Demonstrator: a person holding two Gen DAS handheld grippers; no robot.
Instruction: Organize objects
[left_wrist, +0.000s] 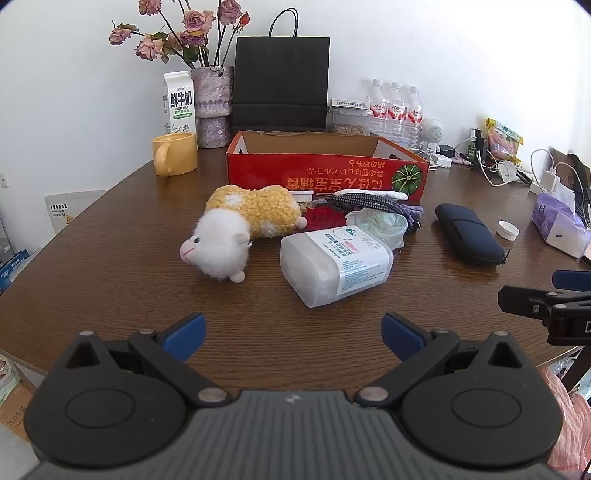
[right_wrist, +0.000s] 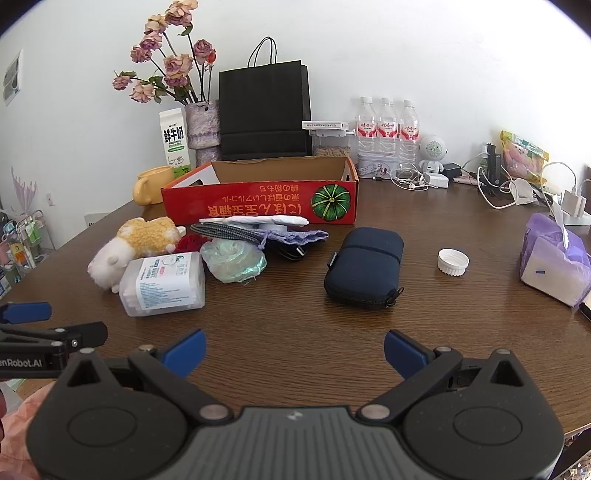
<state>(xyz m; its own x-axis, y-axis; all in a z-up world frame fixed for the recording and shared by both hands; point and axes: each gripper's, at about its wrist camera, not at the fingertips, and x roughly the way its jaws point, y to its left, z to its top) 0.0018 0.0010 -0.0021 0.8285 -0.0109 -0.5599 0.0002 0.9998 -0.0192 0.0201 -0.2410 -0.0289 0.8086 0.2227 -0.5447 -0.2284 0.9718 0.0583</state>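
Dark wooden desk (left_wrist: 110, 258): red cardboard box (left_wrist: 325, 173) empty, fluffy plush sheep (left_wrist: 236, 229) and clutter still outside; left claw (left_wrist: 293, 338) and right claw (right_wrist: 294, 352) gape empty.

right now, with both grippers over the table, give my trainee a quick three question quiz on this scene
1. True or false: the red cardboard box already holds the yellow-and-white plush toy.
2. How many clear water bottles stand at the back wall?
3. Which lies nearest the white ribbed bottle cap: A) yellow ceramic mug, B) dark navy zip case, C) white milk carton?

Key:
1. False; the toy lies on the brown wooden table in front of the box.
2. Three.
3. B.
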